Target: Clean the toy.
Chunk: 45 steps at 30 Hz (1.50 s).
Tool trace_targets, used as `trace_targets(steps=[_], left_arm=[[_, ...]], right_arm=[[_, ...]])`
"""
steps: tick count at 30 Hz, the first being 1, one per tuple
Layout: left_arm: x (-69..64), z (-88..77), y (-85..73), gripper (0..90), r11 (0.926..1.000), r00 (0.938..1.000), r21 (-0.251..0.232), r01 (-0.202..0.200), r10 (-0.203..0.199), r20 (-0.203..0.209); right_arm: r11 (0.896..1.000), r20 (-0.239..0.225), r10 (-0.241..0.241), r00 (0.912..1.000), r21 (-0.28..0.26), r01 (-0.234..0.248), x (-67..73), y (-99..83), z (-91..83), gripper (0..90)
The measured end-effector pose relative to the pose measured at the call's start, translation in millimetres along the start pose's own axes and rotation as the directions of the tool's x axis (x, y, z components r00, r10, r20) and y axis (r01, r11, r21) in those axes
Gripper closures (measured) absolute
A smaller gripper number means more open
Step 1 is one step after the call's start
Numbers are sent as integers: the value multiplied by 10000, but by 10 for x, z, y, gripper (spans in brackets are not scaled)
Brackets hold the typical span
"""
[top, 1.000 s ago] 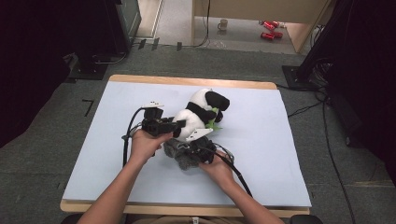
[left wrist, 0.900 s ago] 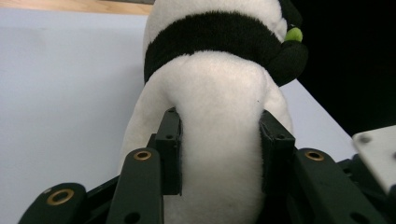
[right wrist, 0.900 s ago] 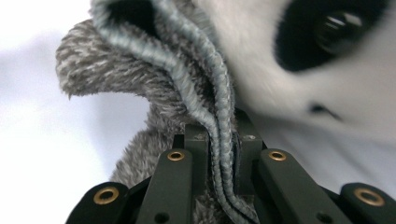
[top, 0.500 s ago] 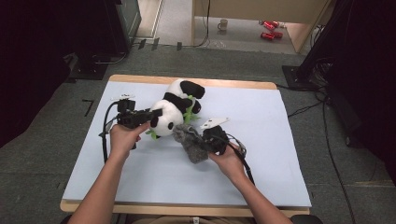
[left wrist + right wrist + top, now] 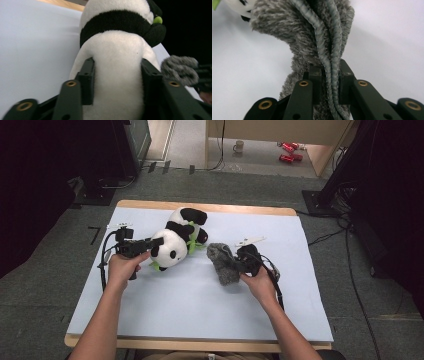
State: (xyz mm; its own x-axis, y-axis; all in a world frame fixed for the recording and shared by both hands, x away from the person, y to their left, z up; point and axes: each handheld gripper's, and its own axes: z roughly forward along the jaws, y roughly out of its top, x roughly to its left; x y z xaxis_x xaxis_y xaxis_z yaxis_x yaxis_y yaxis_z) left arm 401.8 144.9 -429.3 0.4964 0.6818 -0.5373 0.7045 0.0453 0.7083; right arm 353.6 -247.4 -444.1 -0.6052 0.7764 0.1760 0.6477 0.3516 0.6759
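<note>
On the bench, high view: panda plush [image 5: 176, 240] lies on its side left of centre on the pale sheet; grey fuzzy cloth [image 5: 222, 264] sits just right of it, a small gap between them.
Left claw [image 5: 150, 243]: at the panda's head end, hand behind it.
Right claw [image 5: 239, 262]: at the cloth's right edge, cable trailing back along the forearm.
Bench [image 5: 200, 310]: near half bare.
Left gripper view: panda [image 5: 117, 62] fills the gap between the jaws, white fur against both pads. Jaws have just been opening, so the grip looks loose but contact holds. Cloth [image 5: 178, 70] visible off to the right.
Right gripper view: jaws pinched tight on the cloth's [image 5: 322, 50] bunched, ribbed edge; fabric rises from the clamp; bench sheet [image 5: 387, 37] behind.
Step, my read: pulling the cloth and the panda apart, one item per claw.
Next: probably finish letting go of the panda, carry the cloth clear; keep the pinch on the hem so the pile doesn't slip out.
</note>
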Motion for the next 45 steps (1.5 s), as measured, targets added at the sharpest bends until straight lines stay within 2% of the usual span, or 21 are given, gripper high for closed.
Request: trace_targets(steps=[4,8,11,13,14,16,18,19,21,22,24,25,26,28,29,30,32,35,40,43,45], left_arm=[[-25,-41,27,346,9953,9952,143,-961,963,-180],[-26,-76,46,330,9919,9896,-65,-1269,1262,-688],[0,-144,76,339,9860,9710,-323,-1636,1551,-1820],[44,-194,97,361,9847,9633,-385,-1698,1576,-2172],[74,-221,104,366,9860,9662,-457,-1606,1476,-2111],[135,-280,115,382,9892,9813,-716,-1277,1155,-1539],[152,-296,117,356,9877,9818,-666,-1418,1317,-1368],[155,-310,124,350,9844,9741,-398,-1713,1632,-1563],[150,-294,128,350,9785,9697,121,-2060,2057,-1320],[145,-271,116,332,9740,9639,369,-2234,2264,-1400],[140,-217,69,321,9521,9344,756,-2962,3053,-1833],[156,-216,59,318,9528,9336,633,-2969,3035,-1902],[177,-225,66,314,9593,9389,530,-2773,2823,-1970],[210,-232,63,312,9599,9341,540,-2750,2800,-2213],[232,-237,57,311,9609,9350,502,-2722,2765,-2222],[260,-243,52,310,9675,9445,424,-2492,2525,-2102],[278,-250,53,304,9735,9536,379,-2254,2284,-1963],[262,-256,60,298,9701,9486,323,-2406,2420,-2039],[254,-289,64,291,9652,9413,280,-2599,2597,-2158],[246,-328,73,292,9660,9387,304,-2566,2566,-2303],[239,-344,70,293,9626,9329,401,-2681,2697,-2386]], right_arm=[[9998,257,88,9996,161,-92,-66,-39,41,747],[9997,447,172,9988,166,-180,-133,-75,56,725],[9986,581,396,9975,325,-415,-196,-114,97,700],[9980,579,550,9968,294,-568,-229,-131,122,683],[9972,575,686,9960,269,-702,-242,-138,141,679],[9977,620,621,9961,239,-636,-248,-142,181,666],[9986,667,437,9968,261,-455,-238,-143,209,660],[9986,686,432,9967,275,-452,-235,-142,214,660],[9983,660,473,9967,300,-494,-238,-141,215,655],[9983,653,493,9966,293,-513,-244,-141,215,653],[9980,662,534,9964,297,-555,-249,-142,215,647],[9979,671,548,9962,322,-570,-252,-144,216,641],[9976,677,587,9960,331,-610,-253,-144,218,637],[9977,725,584,9957,300,-608,-260,-148,221,629],[9975,711,613,9956,308,-636,-261,-151,227,623],[9973,675,636,9957,310,-658,-265,-154,236,614],[9956,556,842,9949,354,-862,-280,-168,266,577],[9931,552,1110,9923,313,-1128,-317,-175,270,511],[9954,657,938,9934,155,-950,-350,-161,239,343],[9958,385,896,9952,145,-902,-372,-151,176,311],[9948,167,1019,9947,-17,-1018,-389,-143,123,305]])
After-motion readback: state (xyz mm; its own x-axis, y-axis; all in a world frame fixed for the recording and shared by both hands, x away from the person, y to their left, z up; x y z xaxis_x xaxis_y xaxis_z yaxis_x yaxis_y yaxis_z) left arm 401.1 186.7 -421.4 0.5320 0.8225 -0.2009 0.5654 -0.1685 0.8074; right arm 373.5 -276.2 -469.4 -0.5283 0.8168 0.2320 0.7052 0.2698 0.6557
